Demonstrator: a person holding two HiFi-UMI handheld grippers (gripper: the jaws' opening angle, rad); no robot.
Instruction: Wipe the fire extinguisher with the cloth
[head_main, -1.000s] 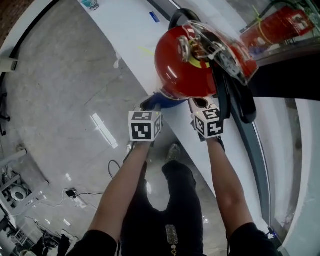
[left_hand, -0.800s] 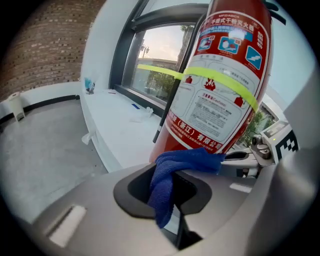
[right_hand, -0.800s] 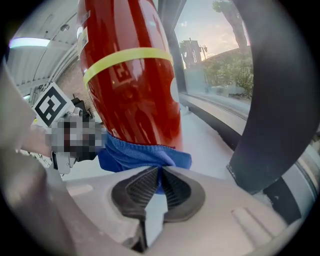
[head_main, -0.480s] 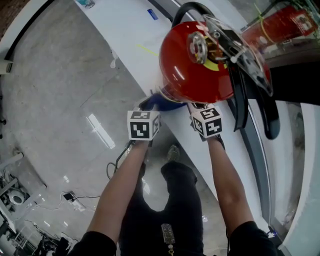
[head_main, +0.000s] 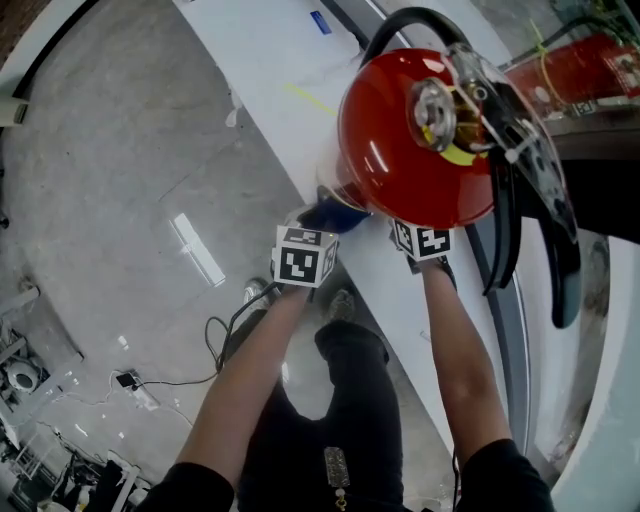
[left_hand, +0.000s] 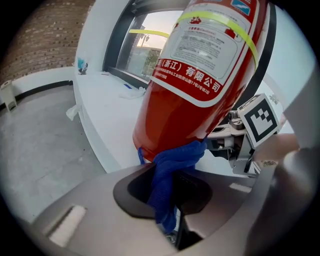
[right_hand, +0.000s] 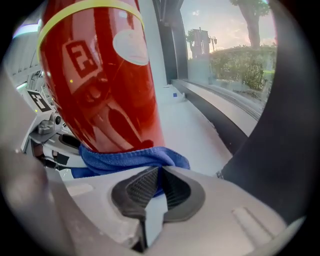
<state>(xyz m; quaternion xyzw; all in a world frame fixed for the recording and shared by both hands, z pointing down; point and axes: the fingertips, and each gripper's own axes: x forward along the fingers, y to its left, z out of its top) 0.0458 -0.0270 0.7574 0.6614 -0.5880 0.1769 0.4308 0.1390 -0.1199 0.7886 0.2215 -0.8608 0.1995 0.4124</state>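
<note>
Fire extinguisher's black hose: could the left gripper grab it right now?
Probably not: the left gripper is shut on the blue cloth, and the hose hangs on the fire extinguisher's far side.

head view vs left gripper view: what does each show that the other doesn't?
Head view only: the fire extinguisher top with its gauge and black hose, plus the person's forearms. Left gripper view only: the white label and yellow band on its body, and the left tool shut on the blue cloth. Both: the fire extinguisher, the blue cloth at its base, the white ledge.
</note>
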